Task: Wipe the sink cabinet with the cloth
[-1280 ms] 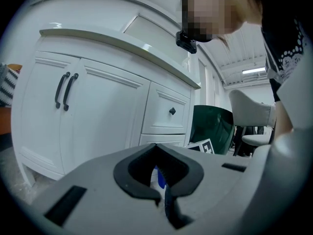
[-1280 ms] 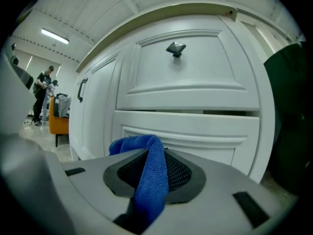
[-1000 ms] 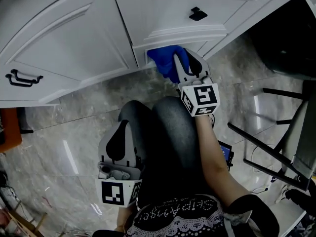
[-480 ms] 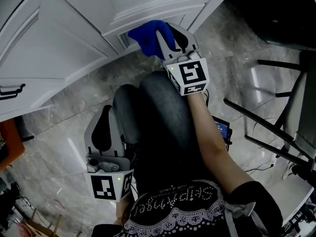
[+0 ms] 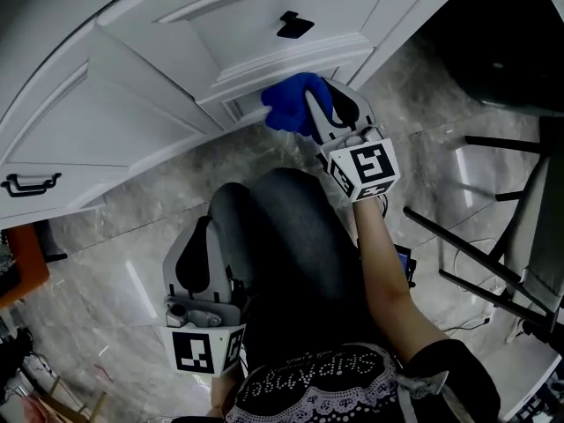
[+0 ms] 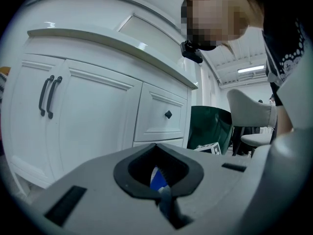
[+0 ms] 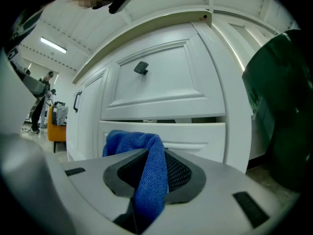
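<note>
Pinching the cloth (image 5: 289,104) in clenched jaws, the right gripper (image 5: 330,113) held it against the sink cabinet's (image 5: 132,122) lower drawer edge. The left gripper (image 5: 208,236) stayed out of it, closed and empty. Wiping seemed underway, with most panels likely left.

The floor (image 5: 115,201) is glossy grey marbled stone, streaked with pale reflections. The white sink cabinet (image 5: 123,122) stands on it along the far side. A dark green container (image 7: 281,106) sits just beside the cabinet's right end. Black metal chair legs (image 5: 467,256) stand on the floor's right side, with thin cables (image 5: 458,305) lying near them. An orange item (image 5: 18,258) rests at the left edge.
</note>
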Demonstrator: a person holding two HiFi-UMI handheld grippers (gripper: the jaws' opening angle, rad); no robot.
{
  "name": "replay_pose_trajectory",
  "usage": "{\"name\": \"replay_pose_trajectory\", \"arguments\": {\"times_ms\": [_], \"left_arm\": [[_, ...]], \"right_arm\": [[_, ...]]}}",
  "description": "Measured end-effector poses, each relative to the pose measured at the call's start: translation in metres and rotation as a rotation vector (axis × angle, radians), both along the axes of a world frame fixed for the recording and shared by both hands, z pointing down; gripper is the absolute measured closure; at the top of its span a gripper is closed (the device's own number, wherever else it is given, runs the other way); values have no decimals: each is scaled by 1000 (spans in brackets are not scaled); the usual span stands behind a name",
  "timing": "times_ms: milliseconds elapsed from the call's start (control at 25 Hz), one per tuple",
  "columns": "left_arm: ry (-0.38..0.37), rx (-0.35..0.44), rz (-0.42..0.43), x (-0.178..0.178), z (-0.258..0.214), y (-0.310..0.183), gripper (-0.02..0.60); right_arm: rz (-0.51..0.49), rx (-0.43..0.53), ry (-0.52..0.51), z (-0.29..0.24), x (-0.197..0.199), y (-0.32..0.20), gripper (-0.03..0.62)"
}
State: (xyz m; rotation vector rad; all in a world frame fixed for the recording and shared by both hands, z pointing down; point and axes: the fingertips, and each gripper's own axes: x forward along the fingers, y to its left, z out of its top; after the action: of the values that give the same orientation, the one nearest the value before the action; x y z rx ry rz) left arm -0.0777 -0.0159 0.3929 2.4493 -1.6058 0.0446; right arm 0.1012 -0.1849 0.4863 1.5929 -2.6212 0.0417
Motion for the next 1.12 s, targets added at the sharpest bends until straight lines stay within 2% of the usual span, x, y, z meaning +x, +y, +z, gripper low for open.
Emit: {"name": "replay_pose_trajectory", "arguments": {"times_ms": [240, 400, 560, 640, 800, 960, 1040, 1120], "left_arm": [[10, -13, 14, -2, 7, -3, 578], [16, -9, 31, 4, 6, -5, 578], [16, -9, 35, 4, 8, -6, 578], [12, -15, 38, 3, 10, -6, 578], [13, -15, 58, 8, 10, -9, 578], [12, -1, 80, 16, 6, -11, 578], [11, 4, 79, 17, 5, -10, 578], [13, -1, 70, 17, 7, -9, 578]], "right_arm": [[187, -27, 53, 8, 58, -10, 490], [213, -35, 93, 15, 75, -11, 490], [393, -81, 33, 21, 126, -13, 490], [430, -97, 30, 23, 142, -16, 490], [412, -82, 84, 16, 140, -15, 490], [390, -70, 42, 10, 132, -6, 490], [337, -60, 26, 8, 118, 3, 490], [234, -61, 36, 12, 91, 12, 490]]}}
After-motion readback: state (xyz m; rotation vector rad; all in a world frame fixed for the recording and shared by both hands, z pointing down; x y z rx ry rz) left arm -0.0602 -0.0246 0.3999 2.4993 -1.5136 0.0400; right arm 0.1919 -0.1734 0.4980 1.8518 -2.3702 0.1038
